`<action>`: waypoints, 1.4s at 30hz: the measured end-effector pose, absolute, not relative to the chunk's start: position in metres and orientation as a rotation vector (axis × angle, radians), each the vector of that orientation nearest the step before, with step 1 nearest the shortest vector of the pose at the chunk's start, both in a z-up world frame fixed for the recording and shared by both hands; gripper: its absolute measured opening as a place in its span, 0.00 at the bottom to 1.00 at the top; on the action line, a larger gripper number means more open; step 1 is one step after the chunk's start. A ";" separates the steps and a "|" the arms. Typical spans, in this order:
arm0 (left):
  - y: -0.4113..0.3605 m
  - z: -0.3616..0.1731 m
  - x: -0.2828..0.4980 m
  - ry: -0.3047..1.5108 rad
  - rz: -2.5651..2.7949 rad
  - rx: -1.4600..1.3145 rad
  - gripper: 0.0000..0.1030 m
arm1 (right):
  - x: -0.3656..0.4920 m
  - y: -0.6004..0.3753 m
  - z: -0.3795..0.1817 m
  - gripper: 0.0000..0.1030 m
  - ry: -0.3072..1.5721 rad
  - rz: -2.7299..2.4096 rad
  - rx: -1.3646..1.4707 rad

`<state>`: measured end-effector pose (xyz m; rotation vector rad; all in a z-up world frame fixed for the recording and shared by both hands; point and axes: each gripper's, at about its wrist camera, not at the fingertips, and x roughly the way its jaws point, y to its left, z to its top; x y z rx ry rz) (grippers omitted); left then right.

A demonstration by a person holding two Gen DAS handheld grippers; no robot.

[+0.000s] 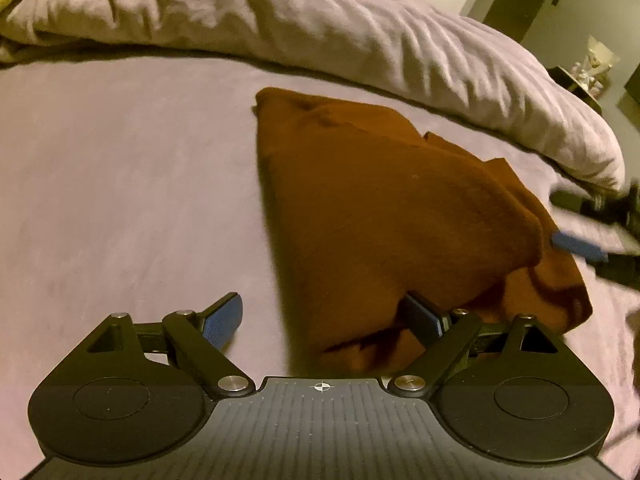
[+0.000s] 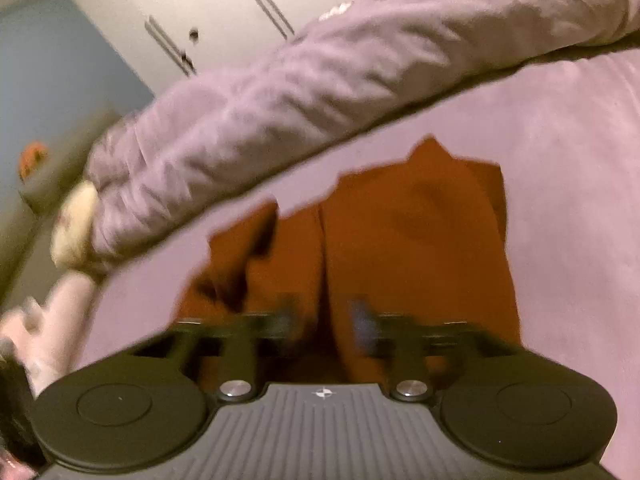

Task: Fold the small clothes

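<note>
A rust-brown garment (image 1: 380, 208) lies partly folded on the mauve bed sheet (image 1: 120, 184). My left gripper (image 1: 324, 316) is open at the garment's near edge, its right blue pad (image 1: 420, 316) touching the cloth and its left pad (image 1: 224, 316) over bare sheet. The right gripper (image 1: 576, 246) shows at the garment's far right edge, blurred. In the right wrist view the garment (image 2: 400, 248) fills the middle and my right gripper (image 2: 324, 320) is over it, motion-blurred, fingers a little apart with cloth between them.
A bunched mauve duvet (image 1: 320, 28) runs along the back of the bed and also shows in the right wrist view (image 2: 320, 80). White wardrobe doors (image 2: 200, 12) stand behind. A nightstand with small items (image 1: 588, 72) is at the far right.
</note>
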<state>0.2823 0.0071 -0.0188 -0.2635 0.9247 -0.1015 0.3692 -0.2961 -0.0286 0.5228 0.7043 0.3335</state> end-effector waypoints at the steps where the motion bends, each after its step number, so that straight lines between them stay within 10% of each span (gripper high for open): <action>1: 0.008 -0.017 0.280 0.920 -0.104 -0.258 0.89 | 0.375 -0.293 -0.026 0.68 0.702 0.358 0.529; 11: 0.045 -0.016 0.258 0.897 -0.010 -0.256 0.89 | 0.444 -0.204 -0.012 0.63 0.886 0.553 0.396; 16: 0.055 -0.012 0.266 0.877 0.027 -0.271 0.89 | 0.457 -0.185 -0.038 0.25 0.960 0.552 0.413; 22: 0.051 0.003 0.278 0.830 0.039 -0.283 0.89 | 0.405 -0.204 -0.016 0.17 0.740 0.461 0.329; 32: 0.000 -0.021 0.302 0.901 0.014 -0.195 0.88 | 0.376 -0.245 -0.053 0.21 0.788 0.368 0.345; 36: -0.003 -0.015 0.300 0.895 0.008 -0.146 0.85 | 0.375 -0.271 -0.040 0.60 0.744 0.325 0.414; 42: -0.007 -0.012 0.301 0.888 0.018 -0.126 0.85 | 0.411 -0.302 -0.065 0.64 0.850 0.392 0.686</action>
